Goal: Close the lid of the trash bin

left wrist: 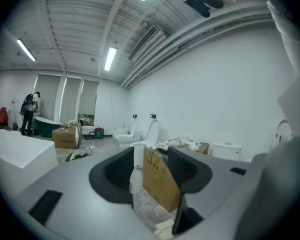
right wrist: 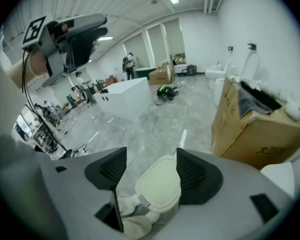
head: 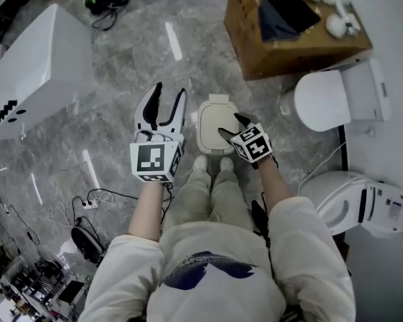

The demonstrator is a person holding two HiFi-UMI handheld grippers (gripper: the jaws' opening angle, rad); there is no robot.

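Trash bin lid (head: 216, 123) flat, long axis toward feet (head: 201, 164)

The floor (head: 121, 79) was grey veined stone, glossy enough to mirror strips of light. In the head view a long white tub (head: 40, 72) lay at 10 o'clock and an open cardboard box (head: 289, 39) at 1 o'clock. 1 white toilet (head: 322, 99) stood at 3 o'clock, and a second toilet (head: 363, 203) at 4 o'clock. A power strip (head: 87, 204) with loose cables lay at 8 o'clock. In the left gripper view the wall (left wrist: 215, 94) was plain white, tube lights (left wrist: 110, 59) ran along a ribbed ceiling (left wrist: 65, 14), and tall windows (left wrist: 72, 101) showed at 9 o'clock.
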